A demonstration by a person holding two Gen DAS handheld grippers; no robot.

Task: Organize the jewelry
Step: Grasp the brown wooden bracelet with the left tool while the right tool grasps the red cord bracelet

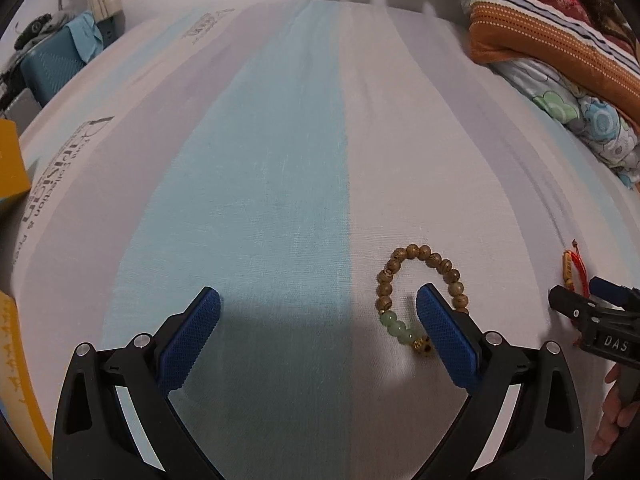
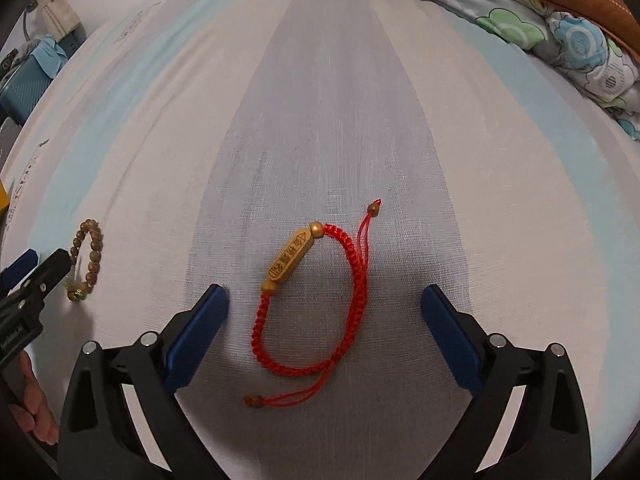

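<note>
Bedsheet [image 1: 280, 160] in pale blue, grey and cream stripes covered the mattress, and both pieces of jewelry lay flat on it. The left gripper [image 1: 318, 316] hung low with its blue pads spread wide, holding nothing; its right pad [image 1: 444, 340] covered part of the bead bracelet [image 1: 416, 280], so the loop's near side was hidden and I could not tell whether pad and beads touched. What showed were brown wooden beads, a few pale green ones and a small gold bead. The right gripper [image 2: 324, 312] was spread wide too, empty, with the red cord bracelet [image 2: 356, 280] lying between its fingers and apart from both. That bracelet carried a yellow wooden charm [image 2: 290, 258] with carved characters too small to read. A folded blanket [image 1: 552, 32] sat at the far right, cut off by the frame. A yellow box [image 1: 12, 160] at the left edge was mostly out of view. A hand [image 2: 36, 412] showed only partly.
</note>
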